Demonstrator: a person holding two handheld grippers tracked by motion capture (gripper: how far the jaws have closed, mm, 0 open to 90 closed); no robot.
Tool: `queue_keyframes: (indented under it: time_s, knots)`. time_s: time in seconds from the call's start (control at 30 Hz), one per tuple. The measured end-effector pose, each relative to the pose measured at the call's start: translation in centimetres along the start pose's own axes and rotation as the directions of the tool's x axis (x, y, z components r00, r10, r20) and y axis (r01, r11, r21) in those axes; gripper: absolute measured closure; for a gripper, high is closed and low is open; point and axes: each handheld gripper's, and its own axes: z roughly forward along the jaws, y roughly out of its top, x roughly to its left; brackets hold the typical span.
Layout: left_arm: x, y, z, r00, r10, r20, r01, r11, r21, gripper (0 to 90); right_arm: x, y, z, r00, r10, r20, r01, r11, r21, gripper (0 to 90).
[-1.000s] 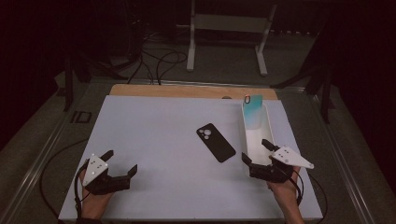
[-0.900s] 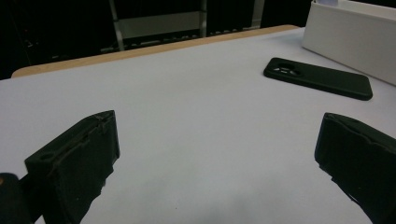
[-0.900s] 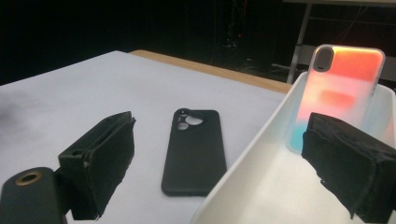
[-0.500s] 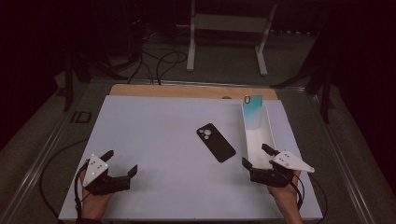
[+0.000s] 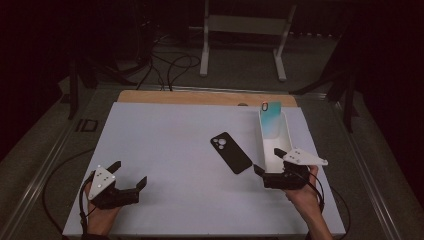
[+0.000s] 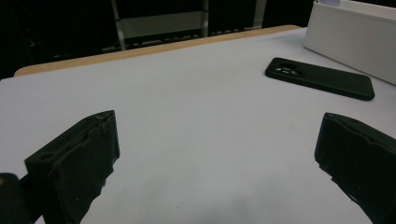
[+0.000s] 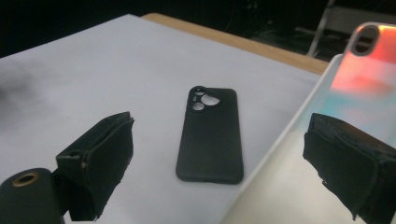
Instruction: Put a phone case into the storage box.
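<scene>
Lying flat on the white table (image 5: 165, 145), the black phone case (image 5: 231, 152) sits camera cutouts up, just left of the white tray (image 5: 285, 137). A teal-to-pink phone case (image 5: 270, 119) leans inside the tray at its far end. At the tray's near end the right gripper (image 5: 265, 161) has its jaws spread wide, one over the table, one over the tray, holding nothing. Well apart at the near left corner, the left gripper (image 5: 129, 174) rests in the hand with jaws wide open and empty.
</scene>
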Motion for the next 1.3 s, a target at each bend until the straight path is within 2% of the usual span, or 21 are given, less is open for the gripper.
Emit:
queue_keyframes:
  time_s: [0.2,0.27,0.37,0.63,0.7,0.83,0.87,0.93,0.97,1.1,1.17,1.2,1.23,1.3]
  knots:
    - [0.1,0.0,0.0,1.0,-0.003,-0.001,0.003,1.0,-0.001,0.5,-0.2,1.6,0.6,0.9996,0.002,-0.027,-0.001,0.999,0.037,8.6]
    - [0.1,0.0,0.0,1.0,-0.001,0.0,0.001,1.0,0.001,0.5,-0.2,2.7,1.1,0.999,0.002,-0.044,0.001,0.998,0.061,8.6]
    - [0.0,0.0,0.0,1.0,0.001,0.001,-0.001,1.0,0.002,0.5,-0.2,3.3,1.5,0.9991,-0.002,-0.041,0.005,0.997,0.081,8.6]
    - [0.1,0.0,0.0,1.0,-0.001,0.001,0.001,1.0,0.001,0.5,0.2,5.7,4.2,0.9981,-0.026,-0.056,0.035,0.988,0.153,8.6]
    - [0.1,0.0,0.0,1.0,-0.001,0.001,0.001,1.0,0.002,0.5,0.3,6.1,4.9,0.9982,-0.03,-0.052,0.039,0.983,0.181,8.7]
    - [0.1,0.0,0.0,1.0,0.001,0.002,-0.001,1.0,0.003,0.5,0.4,6.5,5.6,0.9982,-0.036,-0.048,0.045,0.978,0.204,8.7]
    - [0.1,0.0,0.0,1.0,0.002,0.003,-0.002,1.0,0.003,0.5,0.5,6.8,6.7,0.9979,-0.037,-0.054,0.048,0.973,0.225,8.7]
    - [0.1,0.0,0.0,1.0,0.002,0.003,-0.002,1.0,0.002,0.5,0.5,6.9,7.0,0.9978,-0.038,-0.054,0.05,0.971,0.233,8.7]
    - [0.1,0.0,0.0,1.0,0.002,0.003,-0.002,1.0,0.002,0.5,0.6,7.0,8.0,0.9974,-0.042,-0.059,0.056,0.965,0.255,8.7]
    - [0.1,0.0,0.0,1.0,0.0,0.003,0.0,1.0,0.001,0.5,0.6,6.9,9.9,0.997,-0.039,-0.067,0.058,0.952,0.301,8.7]
    - [0.1,0.0,0.0,1.0,0.001,0.004,-0.001,1.0,0.002,0.5,0.5,6.8,10.3,0.9968,-0.038,-0.071,0.059,0.949,0.31,8.7]
    - [0.1,0.0,0.0,1.0,0.002,0.003,-0.002,1.0,0.002,0.5,0.3,6.5,11.6,0.9974,-0.03,-0.066,0.051,0.937,0.345,8.7]
    - [0.1,0.0,0.0,1.0,0.002,0.004,-0.002,1.0,0.001,0.5,0.3,6.5,11.6,0.9974,-0.03,-0.066,0.051,0.937,0.345,8.7]
    - [0.1,0.0,0.0,1.0,0.002,0.003,-0.002,1.0,0.002,0.5,0.1,6.3,12.5,0.9976,-0.025,-0.064,0.048,0.927,0.373,8.7]
